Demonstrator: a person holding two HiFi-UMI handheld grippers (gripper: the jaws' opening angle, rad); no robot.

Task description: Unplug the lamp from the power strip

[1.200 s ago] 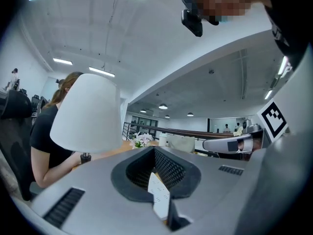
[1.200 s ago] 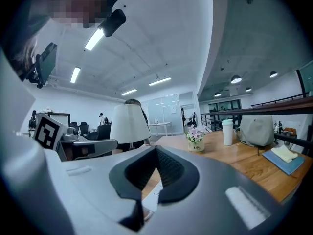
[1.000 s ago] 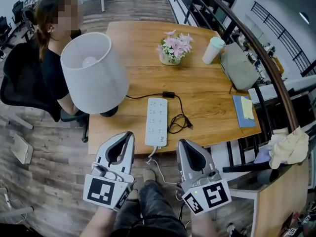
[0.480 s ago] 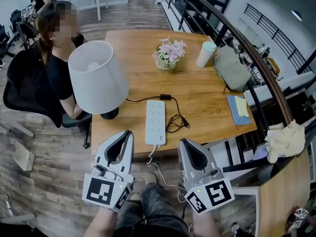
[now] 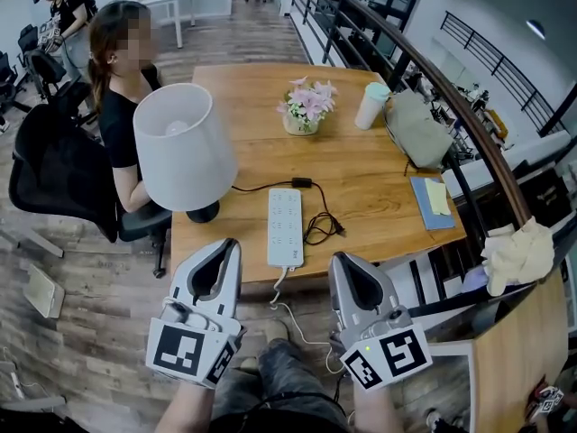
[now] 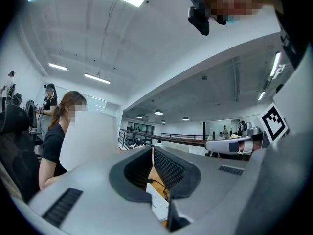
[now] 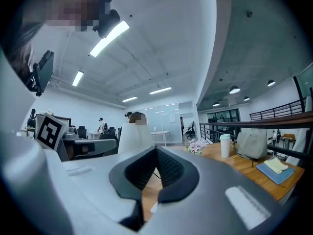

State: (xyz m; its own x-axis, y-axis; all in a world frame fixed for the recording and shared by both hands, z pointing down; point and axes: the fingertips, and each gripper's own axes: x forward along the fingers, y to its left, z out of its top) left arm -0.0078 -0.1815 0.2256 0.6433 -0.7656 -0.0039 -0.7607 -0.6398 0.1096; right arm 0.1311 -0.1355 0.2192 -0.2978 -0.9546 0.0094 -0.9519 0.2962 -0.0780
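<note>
1. on the wooden table (image 5: 379,174), the lamp (image 5: 185,147) with its white shade stood near the left edge, on a dark base.
2. the white power strip (image 5: 285,226) lay flat just right of the lamp base, its length running from the near edge toward the middle of the table.
3. a black cord (image 5: 261,188) ran from the lamp base to a small black block just beyond the strip's far end, then looped in a loose coil touching the strip's right side. whether it sat in a socket could not be told.
4. a white cable (image 5: 278,285) dropped from the strip's near end over the table edge.
5. the left tool (image 5: 233,244) hovered in front of the near edge, its tips pressed together on nothing, short of the strip.
6. the right tool (image 5: 335,260) was level beside it, also pressed together and empty, and apart from the strip.
7. farther back stood pink flowers (image 5: 305,106), a pale cup (image 5: 370,105) and a grey bag (image 5: 417,126), and a blue notebook (image 5: 431,201) lay near the right edge.
8. a seated person (image 5: 122,124) was at the table's left side, behind the lamp.
</note>
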